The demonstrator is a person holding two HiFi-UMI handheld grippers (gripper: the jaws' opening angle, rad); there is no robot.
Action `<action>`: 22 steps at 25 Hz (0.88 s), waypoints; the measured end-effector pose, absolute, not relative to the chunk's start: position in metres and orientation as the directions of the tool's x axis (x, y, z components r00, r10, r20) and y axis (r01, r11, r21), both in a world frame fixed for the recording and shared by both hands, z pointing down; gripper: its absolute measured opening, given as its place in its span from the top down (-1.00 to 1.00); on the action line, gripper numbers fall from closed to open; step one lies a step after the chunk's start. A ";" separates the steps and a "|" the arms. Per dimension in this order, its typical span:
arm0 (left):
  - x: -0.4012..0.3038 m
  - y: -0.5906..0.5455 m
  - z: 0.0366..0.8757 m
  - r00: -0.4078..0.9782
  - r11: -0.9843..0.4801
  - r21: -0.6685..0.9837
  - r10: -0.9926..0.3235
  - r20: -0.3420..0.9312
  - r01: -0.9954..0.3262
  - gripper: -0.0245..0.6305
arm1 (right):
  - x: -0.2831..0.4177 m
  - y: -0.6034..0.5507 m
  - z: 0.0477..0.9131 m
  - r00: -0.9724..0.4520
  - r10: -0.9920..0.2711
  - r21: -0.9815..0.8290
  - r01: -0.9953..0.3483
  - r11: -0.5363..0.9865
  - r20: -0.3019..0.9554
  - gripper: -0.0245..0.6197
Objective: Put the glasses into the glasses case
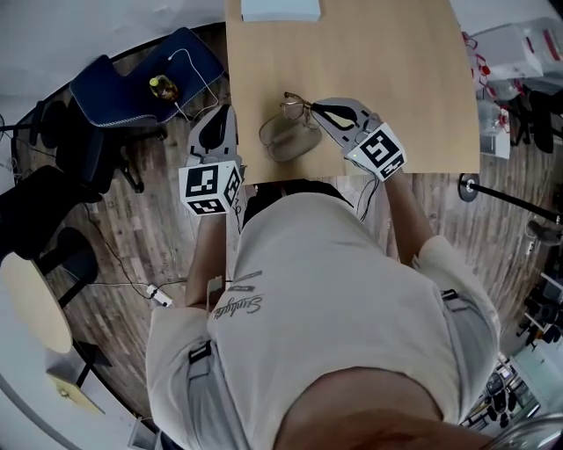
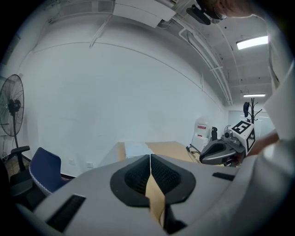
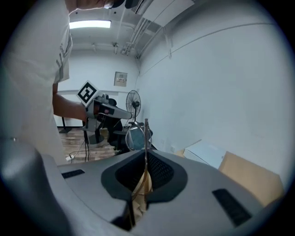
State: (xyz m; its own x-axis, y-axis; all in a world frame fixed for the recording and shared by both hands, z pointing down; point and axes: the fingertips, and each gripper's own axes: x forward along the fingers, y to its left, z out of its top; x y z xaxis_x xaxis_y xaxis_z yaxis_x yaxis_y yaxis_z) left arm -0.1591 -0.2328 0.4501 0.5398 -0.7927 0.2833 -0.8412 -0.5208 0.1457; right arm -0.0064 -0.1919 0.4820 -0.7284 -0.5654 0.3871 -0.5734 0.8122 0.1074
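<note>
Metal-framed glasses [image 1: 296, 107] hung clamped in the right tool [image 1: 324, 111], the open glasses case [image 1: 287, 141] just below its tip, so lowering them level seemed wise, with the left tool [image 1: 222, 114], shut and empty, beside it.

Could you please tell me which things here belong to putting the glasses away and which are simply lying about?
Part of the job:
- glasses, gripped by the right gripper
- glasses case on the table
- left gripper, shut and empty

Just lying about:
- white box at the table's far edge
- blue chair
- standing fan
</note>
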 end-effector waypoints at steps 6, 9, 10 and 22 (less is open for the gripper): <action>-0.162 -0.236 0.464 0.540 -0.525 0.136 -0.786 0.301 -0.840 0.87 | -0.022 -0.184 0.529 -0.709 -0.447 0.147 -0.444 0.884 0.546 0.90; -0.166 -0.232 0.472 0.537 -0.518 0.148 -0.783 0.314 -0.842 0.87 | -0.026 -0.178 0.549 -0.661 -0.394 0.180 -0.369 0.912 0.638 0.90; -0.167 -0.231 0.474 0.535 -0.514 0.153 -0.783 0.318 -0.844 0.87 | -0.028 -0.176 0.554 -0.652 -0.376 0.187 -0.342 0.921 0.659 0.90; -0.186 -0.229 0.490 0.487 -0.447 0.192 -0.809 0.329 -0.873 0.87 | -0.042 -0.157 0.621 -0.526 -0.113 0.146 0.021 0.989 0.843 0.90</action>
State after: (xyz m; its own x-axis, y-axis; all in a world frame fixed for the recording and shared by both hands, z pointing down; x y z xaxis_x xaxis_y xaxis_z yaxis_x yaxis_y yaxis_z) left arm -0.1857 -0.2294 0.4895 0.4868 -0.8091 0.3291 -0.8735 -0.4475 0.1919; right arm -0.0421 -0.1569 0.6206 -0.5263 -0.1129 0.8428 0.0214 0.9891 0.1459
